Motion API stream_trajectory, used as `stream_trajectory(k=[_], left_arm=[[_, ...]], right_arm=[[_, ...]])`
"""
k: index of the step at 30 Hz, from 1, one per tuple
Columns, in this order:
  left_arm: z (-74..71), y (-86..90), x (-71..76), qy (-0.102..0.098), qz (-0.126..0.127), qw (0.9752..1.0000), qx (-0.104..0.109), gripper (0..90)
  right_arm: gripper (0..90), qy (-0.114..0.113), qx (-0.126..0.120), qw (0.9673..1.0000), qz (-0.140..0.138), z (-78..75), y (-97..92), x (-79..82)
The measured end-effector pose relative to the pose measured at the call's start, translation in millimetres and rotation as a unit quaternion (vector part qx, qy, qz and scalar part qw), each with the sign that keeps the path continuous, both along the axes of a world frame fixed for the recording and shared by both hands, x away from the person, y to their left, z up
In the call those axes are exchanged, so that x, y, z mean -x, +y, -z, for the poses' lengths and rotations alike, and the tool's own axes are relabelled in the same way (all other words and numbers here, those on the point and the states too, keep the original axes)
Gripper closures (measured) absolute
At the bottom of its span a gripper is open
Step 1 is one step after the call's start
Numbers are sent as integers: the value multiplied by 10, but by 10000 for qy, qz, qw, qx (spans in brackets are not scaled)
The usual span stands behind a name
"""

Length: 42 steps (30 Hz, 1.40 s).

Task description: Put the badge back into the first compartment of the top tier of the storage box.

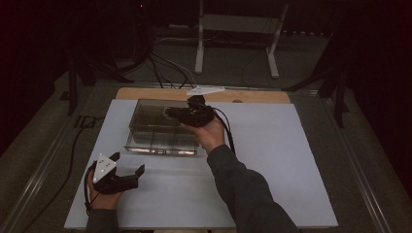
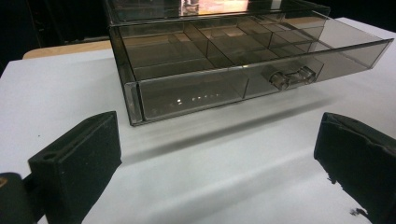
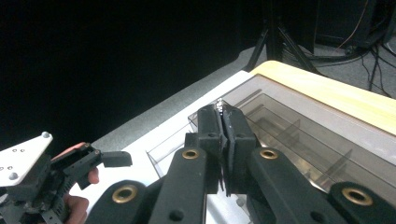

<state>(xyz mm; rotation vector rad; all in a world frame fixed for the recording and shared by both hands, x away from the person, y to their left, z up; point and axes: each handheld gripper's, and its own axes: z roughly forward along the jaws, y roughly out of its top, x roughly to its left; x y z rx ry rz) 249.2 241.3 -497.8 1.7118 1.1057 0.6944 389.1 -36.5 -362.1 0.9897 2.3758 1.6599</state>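
- High view: a clear smoked-plastic organiser box [image 1: 163, 127] with a pulled-out drawer sits on the white worktop [image 1: 272, 160], and the right gripper [image 1: 171, 112] hangs over its far half with the jaws pointing toward the box's left side.
- Right gripper view: the right gripper's [image 3: 221, 111] two black jaws are clenched pad against pad; a tiny pale glint shows at their tips, too small to tell whether anything is pinched there.
- Just beyond and below the clenched jaws lies the box [image 3: 299, 135], its thin dividers running off to the right of the jaws, with a light wooden board edge [image 3: 336, 91] past it.
- To the lower left of those jaws, farther off, the left gripper [image 3: 112, 158] shows with its grey three-cornered plate [image 3: 21, 156] and a hand [image 3: 77, 205] under it.
- Left gripper view: the left gripper's [image 2: 217, 154] jaws are released, standing wide apart with only bare worktop [image 2: 224, 172] between them.
- Straight ahead of the released jaws, apart from them, is the drawer [image 2: 243, 65] of the box, partitioned into compartments, its front wall facing the jaws and its clear knob handle [image 2: 292, 77] lying ahead and a little right of the gap.
- High view again: the left gripper [image 1: 128, 165] rests low on the worktop near the box's front left corner, not touching it.
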Motion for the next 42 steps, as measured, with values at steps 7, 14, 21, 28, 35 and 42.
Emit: stream_trajectory(k=[7,14,21,28,35,42], left_arm=[[1,-4,0,0,9,10000,-10,17],[-1,-2,1,4,37,10000,-9,17],[-2,-1,3,6,39,10000,8,17],[2,-16,-3,5,75,10000,-10,17],[-1,-13,1,0,67,10000,-9,17],[-3,-9,4,-10,56,10000,-12,17]], right_arm=[[877,43,-11,10000,-71,-9,93,-20],[876,88,40,9998,-146,-5,210,-27],[876,127,84,9995,-266,10,380,-9],[876,140,152,9992,-351,27,484,8],[875,185,233,9988,-398,78,594,29],[874,239,290,9985,-405,125,658,31]])
